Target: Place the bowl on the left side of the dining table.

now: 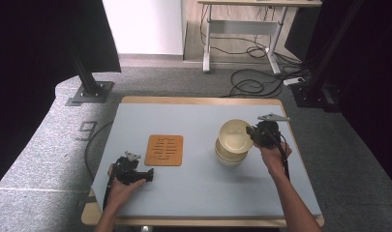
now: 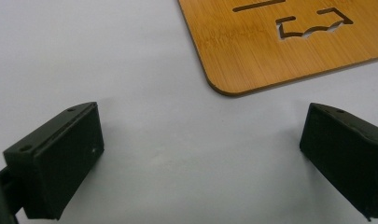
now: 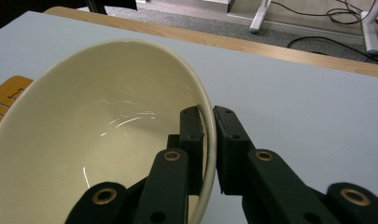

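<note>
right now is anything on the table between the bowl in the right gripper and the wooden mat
Nothing visible. The right gripper is shut on the top bowl's rim, and the table between it and the wooden mat is bare.

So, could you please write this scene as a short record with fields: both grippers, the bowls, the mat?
right gripper: shut on rim of top bowl, bowl tilted
bowl stack: cream, under the top bowl, right of the mat
left gripper: open, nothing between jaws, low over the table
bamboo mat: flat, cut-out pattern, untouched
</note>
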`<state>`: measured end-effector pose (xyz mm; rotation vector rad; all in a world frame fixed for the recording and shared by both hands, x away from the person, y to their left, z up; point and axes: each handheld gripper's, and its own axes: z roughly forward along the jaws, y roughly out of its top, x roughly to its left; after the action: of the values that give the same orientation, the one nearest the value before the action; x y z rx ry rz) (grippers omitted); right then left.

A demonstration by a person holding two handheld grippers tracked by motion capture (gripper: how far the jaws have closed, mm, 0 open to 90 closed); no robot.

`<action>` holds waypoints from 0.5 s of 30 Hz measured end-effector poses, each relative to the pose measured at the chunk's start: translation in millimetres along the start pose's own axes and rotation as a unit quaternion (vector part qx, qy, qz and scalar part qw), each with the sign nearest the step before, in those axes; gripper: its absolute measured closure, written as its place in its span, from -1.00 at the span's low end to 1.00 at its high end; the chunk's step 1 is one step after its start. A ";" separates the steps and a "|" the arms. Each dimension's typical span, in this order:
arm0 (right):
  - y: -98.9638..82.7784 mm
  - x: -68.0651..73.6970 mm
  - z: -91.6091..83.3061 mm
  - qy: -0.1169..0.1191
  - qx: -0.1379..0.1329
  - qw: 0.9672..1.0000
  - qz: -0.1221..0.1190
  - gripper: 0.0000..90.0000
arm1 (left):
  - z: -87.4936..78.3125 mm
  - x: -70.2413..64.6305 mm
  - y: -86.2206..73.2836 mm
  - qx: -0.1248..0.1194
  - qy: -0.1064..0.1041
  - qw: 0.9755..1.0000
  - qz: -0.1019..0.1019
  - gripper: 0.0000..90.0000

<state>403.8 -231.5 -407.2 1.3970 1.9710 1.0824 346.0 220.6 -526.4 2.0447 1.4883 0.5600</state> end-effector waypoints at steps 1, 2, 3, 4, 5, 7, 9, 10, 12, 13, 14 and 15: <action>-0.1 -0.1 -0.2 0.000 -0.002 1.000 0.001 0.84 | 0.0 0.0 0.0 0.000 0.000 1.000 0.000 -1.00; 0.0 -0.1 -0.5 0.000 -0.003 1.000 0.001 0.84 | 0.0 0.0 0.0 0.000 0.000 1.000 0.000 -1.00; 0.0 -0.2 -0.8 0.001 -0.003 1.000 0.002 0.84 | 0.0 0.0 0.0 0.000 0.000 1.000 0.000 -1.00; 0.0 -0.2 -1.1 0.002 -0.003 1.000 0.003 0.84 | 0.0 0.0 0.0 0.000 0.000 1.000 0.000 -1.00; 0.1 -0.2 -1.5 0.003 -0.003 1.000 0.003 0.84 | 0.0 0.0 0.0 0.000 0.000 1.000 0.000 -1.00; 0.1 0.0 -2.1 0.004 -0.004 1.000 0.004 0.84 | 0.0 0.0 0.0 0.000 0.000 1.000 0.000 -1.00; 0.2 0.2 -2.4 0.004 -0.006 1.000 0.004 0.84 | 0.0 0.0 0.0 0.000 0.000 1.000 0.000 -1.00; 0.3 0.4 -2.5 0.005 -0.006 1.000 0.004 0.84 | 0.0 0.0 0.0 0.000 0.000 1.000 0.000 -1.00; 0.4 0.7 -2.9 0.006 -0.007 1.000 0.005 0.84 | 0.0 0.0 0.0 0.000 0.000 1.000 0.000 -1.00; 0.5 0.8 -2.9 0.007 -0.008 1.000 0.006 0.84 | 0.0 0.0 0.0 0.000 0.000 1.000 0.000 -1.00; 0.6 1.0 -3.0 0.007 -0.009 1.000 0.007 0.84 | 0.0 0.0 0.0 0.000 0.000 1.000 0.000 -1.00; 0.8 1.1 -3.1 0.008 -0.009 1.000 0.008 0.84 | 0.0 0.0 0.0 0.000 0.000 1.000 0.000 -1.00</action>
<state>401.6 -231.3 -404.7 1.3992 1.9600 1.1203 346.0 220.5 -526.4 2.0441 1.4883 0.5594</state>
